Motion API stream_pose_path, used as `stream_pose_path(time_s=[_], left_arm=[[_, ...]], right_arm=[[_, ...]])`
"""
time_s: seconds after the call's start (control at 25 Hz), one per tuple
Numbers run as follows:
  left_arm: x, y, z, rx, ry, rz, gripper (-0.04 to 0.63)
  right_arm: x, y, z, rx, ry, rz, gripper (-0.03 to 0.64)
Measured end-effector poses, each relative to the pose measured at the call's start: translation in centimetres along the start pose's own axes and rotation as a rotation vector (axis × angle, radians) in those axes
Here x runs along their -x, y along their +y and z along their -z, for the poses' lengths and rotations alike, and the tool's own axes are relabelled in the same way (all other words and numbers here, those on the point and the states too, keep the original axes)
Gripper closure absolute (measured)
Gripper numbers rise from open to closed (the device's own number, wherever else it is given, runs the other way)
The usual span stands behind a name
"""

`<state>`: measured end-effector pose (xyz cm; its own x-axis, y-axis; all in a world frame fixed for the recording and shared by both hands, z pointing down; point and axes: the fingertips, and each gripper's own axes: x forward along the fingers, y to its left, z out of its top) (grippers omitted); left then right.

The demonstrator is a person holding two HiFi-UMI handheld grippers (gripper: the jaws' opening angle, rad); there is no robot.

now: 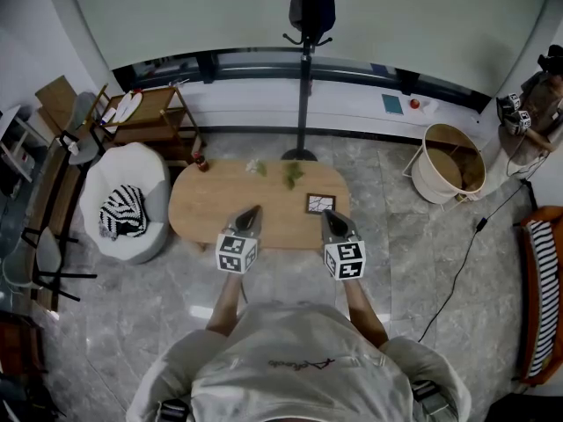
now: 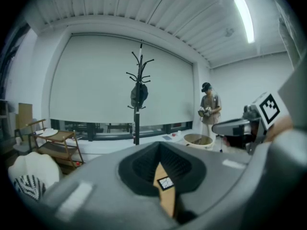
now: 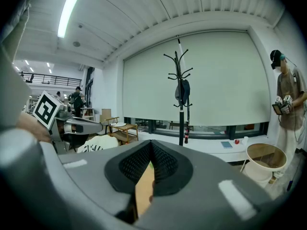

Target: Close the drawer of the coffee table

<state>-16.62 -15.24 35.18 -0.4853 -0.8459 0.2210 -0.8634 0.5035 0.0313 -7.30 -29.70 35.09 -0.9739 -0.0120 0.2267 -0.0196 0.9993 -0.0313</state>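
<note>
Wood-top oval coffee table [image 1: 220, 202] sits mid head view, just ahead of person; its drawer not visible in any view, prob. under near edge, below both grippers. Left gripper [image 1: 254, 209] & right gripper [image 1: 327, 213] hover side by side over near rim, each w/ jaws pressed together, nothing btwn them. Drawer likely stiff, fairly light, sliding on runners: no grasp needed, push flat on front face near its middle w/ closed tips, evenly, or it may skew & jam.
</note>
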Motion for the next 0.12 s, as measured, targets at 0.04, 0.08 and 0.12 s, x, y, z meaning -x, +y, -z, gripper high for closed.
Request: stream_pose_path(time_s=[0.04, 0.08, 0.12], left_arm=[[0.01, -0.02, 0.1, 0.001, 0.002, 0.0, 0.595], [0.01, -0.03, 0.17, 0.003, 0.003, 0.001, 0.595], [0.0, -0.03, 0.23, 0.005, 0.004, 0.002, 0.595]], right_arm=[[-0.01, 0.05, 0.06, 0.0, 0.002, 0.0, 0.612], [-0.04, 0.09, 0.11, -0.001, 0.004, 0.0, 0.612], [-0.08, 0.13, 0.15, -0.001, 0.005, 0.0, 0.612]])
